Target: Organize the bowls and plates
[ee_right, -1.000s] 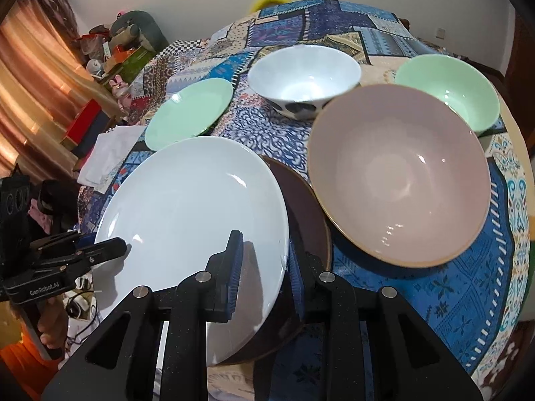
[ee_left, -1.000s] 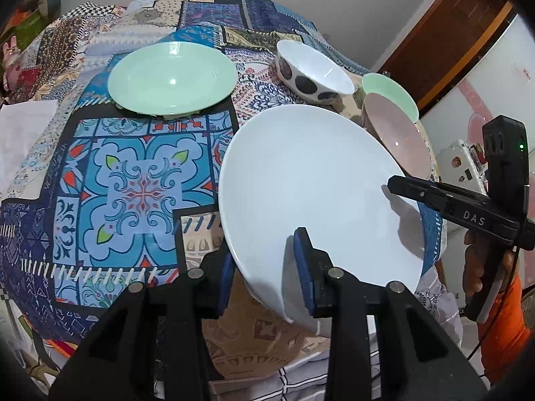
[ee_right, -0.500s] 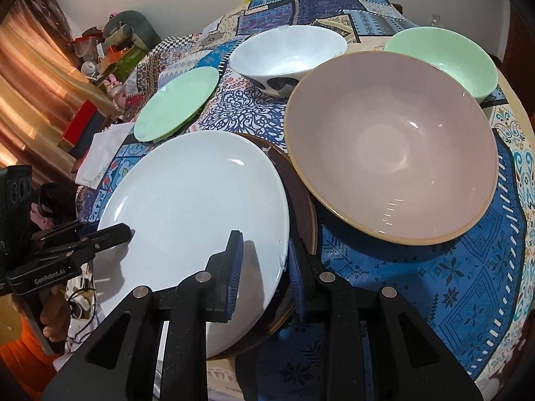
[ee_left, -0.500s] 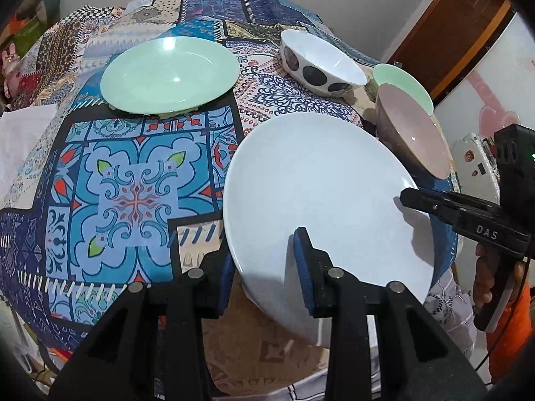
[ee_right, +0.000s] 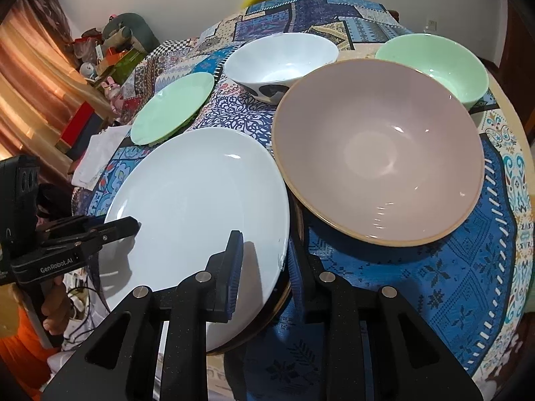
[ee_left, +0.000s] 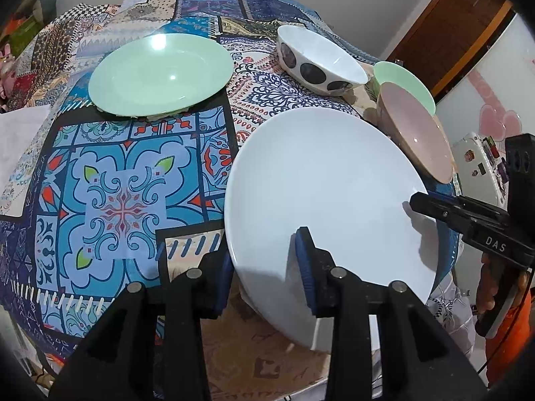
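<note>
A large white plate (ee_left: 327, 193) (ee_right: 197, 207) rests on a dark brown plate (ee_right: 287, 287) at the table's near edge. My left gripper (ee_left: 264, 264) straddles the white plate's near rim, jaws apart. My right gripper (ee_right: 264, 260) straddles the rims of both plates on the opposite side, also with a gap. A green plate (ee_left: 160, 73) (ee_right: 174, 107) lies further back. A pink bowl (ee_right: 378, 150) (ee_left: 418, 133), a white spotted bowl (ee_left: 321, 63) (ee_right: 281, 60) and a green bowl (ee_right: 434, 63) (ee_left: 404, 80) stand on the patterned tablecloth (ee_left: 123, 207).
A white cloth (ee_right: 97, 153) lies by the table's left edge. Clutter and curtains stand beyond the table on the left in the right wrist view. A wooden door (ee_left: 451, 23) and a white appliance (ee_left: 478, 167) are to the right.
The white plate has come down lower and flatter, and both grippers have moved in toward the table with it. The pink bowl looms larger in the right wrist view.
</note>
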The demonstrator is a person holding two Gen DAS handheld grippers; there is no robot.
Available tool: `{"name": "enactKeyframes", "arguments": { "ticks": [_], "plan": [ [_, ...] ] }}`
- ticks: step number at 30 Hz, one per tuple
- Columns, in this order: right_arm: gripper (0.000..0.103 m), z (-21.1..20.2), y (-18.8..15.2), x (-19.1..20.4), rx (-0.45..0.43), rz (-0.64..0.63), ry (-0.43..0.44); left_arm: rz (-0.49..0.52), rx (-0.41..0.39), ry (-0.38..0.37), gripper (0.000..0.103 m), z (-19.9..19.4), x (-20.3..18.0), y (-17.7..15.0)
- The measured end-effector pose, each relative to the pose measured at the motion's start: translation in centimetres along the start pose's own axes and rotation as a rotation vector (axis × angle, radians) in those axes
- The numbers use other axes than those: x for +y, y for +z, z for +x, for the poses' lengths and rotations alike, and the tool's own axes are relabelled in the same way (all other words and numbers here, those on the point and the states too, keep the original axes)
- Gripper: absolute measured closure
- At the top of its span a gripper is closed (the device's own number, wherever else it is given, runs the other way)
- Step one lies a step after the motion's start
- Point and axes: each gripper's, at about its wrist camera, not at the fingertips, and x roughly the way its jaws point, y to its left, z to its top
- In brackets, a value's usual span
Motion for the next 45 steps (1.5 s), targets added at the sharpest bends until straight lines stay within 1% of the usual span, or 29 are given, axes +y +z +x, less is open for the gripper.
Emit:
{"name": "enactKeyframes", "arguments": {
  "ticks": [3, 6, 9, 11, 12, 16, 19, 26, 29, 31, 33, 34, 36, 39, 40, 42, 45],
  "plan": [
    [0.079, -0.1, 0.0, 0.1, -0.004, -0.005, -0.007, 0.016, -0.004, 0.015, 0.067, 0.1, -0.3, -0.1],
    [0.076, -0.4, -0.1, 0.2, -0.024, -0.022, -0.045, 0.053, -0.012, 0.053, 0.066, 0.3, -0.9, -0.2],
    [0.076, -0.6, -0.2, 0.4, -0.032, -0.039, -0.054, 0.037, -0.01, 0.038, 0.066, 0.3, -0.6, -0.1],
    [0.076, -1.0, -0.1, 0.6, -0.038, -0.046, -0.039, 0.037, -0.014, 0.033, 0.067, 0.2, -0.4, -0.1],
    [0.076, -1.3, -0.1, 0.7, -0.044, -0.049, -0.028, 0.046, -0.022, 0.04, 0.067, 0.1, -0.5, -0.1],
    [0.076, -1.9, 0.2, 1.5, -0.064, -0.07, -0.028, 0.098, -0.077, 0.08, 0.066, -1.5, -1.2, -0.1],
    [0.076, -2.0, 0.5, 2.3, -0.072, -0.079, -0.01, 0.12, -0.115, 0.072, 0.066, -2.8, -1.3, 0.1],
    [0.075, -2.0, 2.1, 5.1, -0.107, -0.146, 0.015, 0.152, -0.219, 0.111, 0.049, -6.0, -0.8, 1.3],
    [0.068, -1.7, 3.1, 6.2, -0.122, -0.172, 0.021, 0.145, -0.249, 0.119, 0.043, -6.9, 0.1, 2.1],
    [0.061, -1.4, 3.7, 6.8, -0.137, -0.185, 0.02, 0.144, -0.268, 0.137, 0.039, -7.4, 0.9, 2.7],
    [0.06, -0.9, 4.6, 7.5, -0.142, -0.199, 0.022, 0.142, -0.291, 0.162, 0.033, -7.7, 1.7, 3.3],
    [0.059, -0.5, 4.9, 7.8, -0.141, -0.201, 0.022, 0.139, -0.3, 0.174, 0.032, -7.8, 2.3, 3.7],
    [0.056, 0.2, 5.9, 8.2, -0.135, -0.204, 0.027, 0.128, -0.307, 0.187, 0.029, -7.7, 3.4, 4.5],
    [0.045, 1.5, 7.1, 8.8, -0.13, -0.207, 0.024, 0.108, -0.308, 0.215, 0.024, -7.5, 5.6, 5.8],
    [0.043, 1.9, 7.5, 9.0, -0.125, -0.207, 0.024, 0.101, -0.31, 0.223, 0.022, -7.4, 6.2, 6.1],
    [0.043, 3.1, 8.5, 9.4, -0.107, -0.21, 0.025, 0.079, -0.31, 0.244, 0.02, -6.9, 7.9, 6.9],
    [0.043, 4.6, 9.7, 9.8, -0.078, -0.211, 0.026, 0.055, -0.29, 0.258, 0.02, -5.8, 9.9, 8.0]
  ]
}}
